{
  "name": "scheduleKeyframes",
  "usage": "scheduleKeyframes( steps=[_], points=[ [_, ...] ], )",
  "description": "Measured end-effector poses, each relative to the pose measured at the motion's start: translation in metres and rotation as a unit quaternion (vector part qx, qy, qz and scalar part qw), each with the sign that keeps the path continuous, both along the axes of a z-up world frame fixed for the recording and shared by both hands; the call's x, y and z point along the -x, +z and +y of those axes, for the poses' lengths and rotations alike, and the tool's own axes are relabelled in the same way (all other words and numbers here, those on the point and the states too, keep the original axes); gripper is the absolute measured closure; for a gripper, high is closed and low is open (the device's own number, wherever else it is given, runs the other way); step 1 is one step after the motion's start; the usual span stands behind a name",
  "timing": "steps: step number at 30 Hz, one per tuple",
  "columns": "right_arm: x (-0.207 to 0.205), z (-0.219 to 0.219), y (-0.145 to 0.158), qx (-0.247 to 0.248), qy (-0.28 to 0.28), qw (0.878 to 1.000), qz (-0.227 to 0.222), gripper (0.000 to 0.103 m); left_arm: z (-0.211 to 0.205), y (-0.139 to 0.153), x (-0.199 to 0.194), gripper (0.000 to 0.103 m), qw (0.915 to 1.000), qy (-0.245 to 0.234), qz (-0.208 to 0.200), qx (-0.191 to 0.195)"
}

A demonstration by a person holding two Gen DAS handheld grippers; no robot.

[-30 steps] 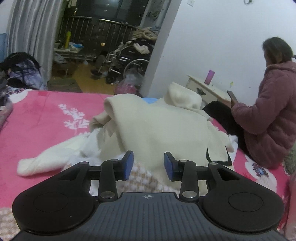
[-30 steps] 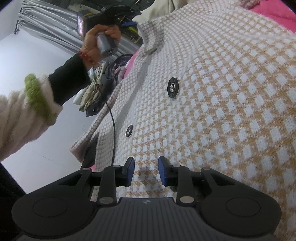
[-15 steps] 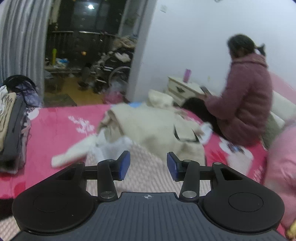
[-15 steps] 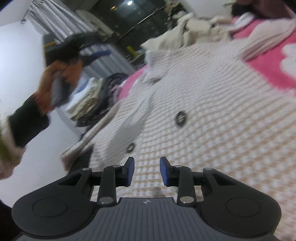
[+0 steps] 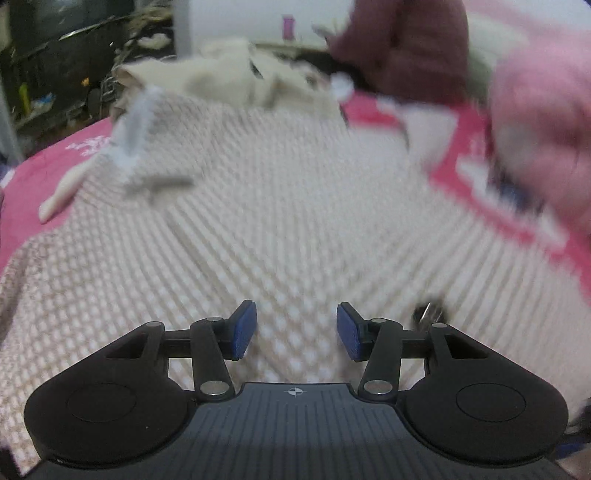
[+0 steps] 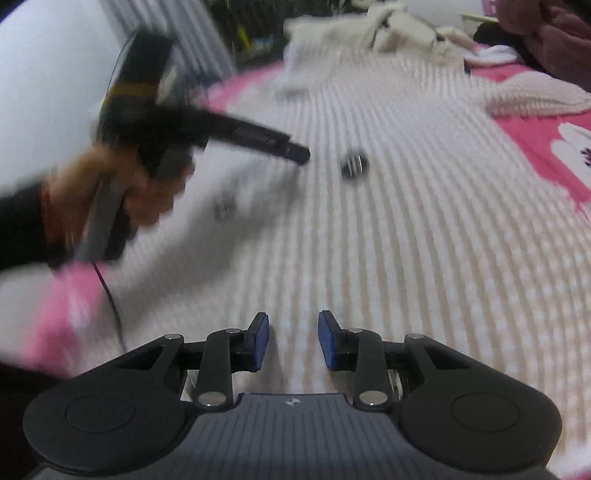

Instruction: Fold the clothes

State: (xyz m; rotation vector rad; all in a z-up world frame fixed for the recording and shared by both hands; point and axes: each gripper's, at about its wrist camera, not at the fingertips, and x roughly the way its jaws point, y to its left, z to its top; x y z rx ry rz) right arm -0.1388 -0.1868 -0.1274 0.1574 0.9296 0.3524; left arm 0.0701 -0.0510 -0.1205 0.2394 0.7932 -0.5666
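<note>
checked knit cardigan (image 5: 295,206) spread flat on pink bedspread (image 5: 29,192), fills mid-frame | soft, floppy, thick knit; grip hem or sleeve edge | left gripper (image 5: 296,329) parted, just been widening, empty | right gripper (image 6: 293,341) narrowly parted, empty

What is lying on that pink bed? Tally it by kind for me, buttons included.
Checked knit cardigan: 1
Cream garment heap: 1 (pieces within cannot be told apart)
Dark buttons on the cardigan: 2
Total: 4
</note>
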Motion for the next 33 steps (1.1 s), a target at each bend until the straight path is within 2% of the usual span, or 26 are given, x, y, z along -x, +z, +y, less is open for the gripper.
scheduleKeyframes(
  steps=[2,7,11,14,17,22,25,27,29,30,31,33],
  points=[
    [0.017,-0.001,0.003,0.021,-0.001,1.0,0.007,0.07,-0.001,-0.014,-0.001,0.05,1.0,0.001,-0.007,-0.007],
    [0.054,-0.006,0.011,0.057,-0.005,0.997,0.047,0.071,0.008,-0.018,-0.007,0.049,0.9998,0.004,-0.008,0.016],
    [0.06,-0.018,0.028,0.059,-0.006,0.996,0.073,0.071,0.004,-0.019,-0.002,0.048,0.9997,0.012,-0.019,0.011],
    [0.054,-0.037,0.057,0.074,-0.032,0.997,0.022,0.071,0.002,-0.02,0.002,0.048,0.9995,0.02,-0.022,0.011],
    [0.035,-0.065,0.071,0.093,-0.089,0.992,-0.013,0.071,0.005,-0.02,0.011,0.047,0.9992,0.026,-0.026,0.015],
    [-0.024,-0.105,0.083,0.088,-0.135,0.985,-0.054,0.07,0.004,-0.02,0.01,0.047,0.9992,0.027,-0.026,0.014],
    [-0.078,-0.125,0.079,0.059,-0.152,0.985,-0.055,0.07,0.005,-0.021,0.009,0.047,0.9993,0.025,-0.024,0.016],
    [-0.111,-0.134,0.058,0.035,-0.162,0.986,-0.026,0.071,0.006,-0.021,0.009,0.047,0.9992,0.025,-0.024,0.02],
    [-0.129,-0.135,0.026,0.043,-0.16,0.986,0.015,0.072,0.007,-0.022,0.009,0.047,0.9991,0.025,-0.025,0.023],
    [-0.122,-0.138,0.013,0.047,-0.157,0.986,0.022,0.077,0.008,-0.022,0.009,0.047,0.9991,0.024,-0.026,0.025],
    [-0.113,-0.141,0.001,0.051,-0.154,0.986,0.028,0.077,0.008,-0.023,0.009,0.047,0.999,0.024,-0.025,0.026],
    [-0.083,-0.151,0.003,0.039,-0.154,0.987,0.019,0.077,0.01,-0.022,0.008,0.047,0.999,0.023,-0.024,0.03]
  ],
)
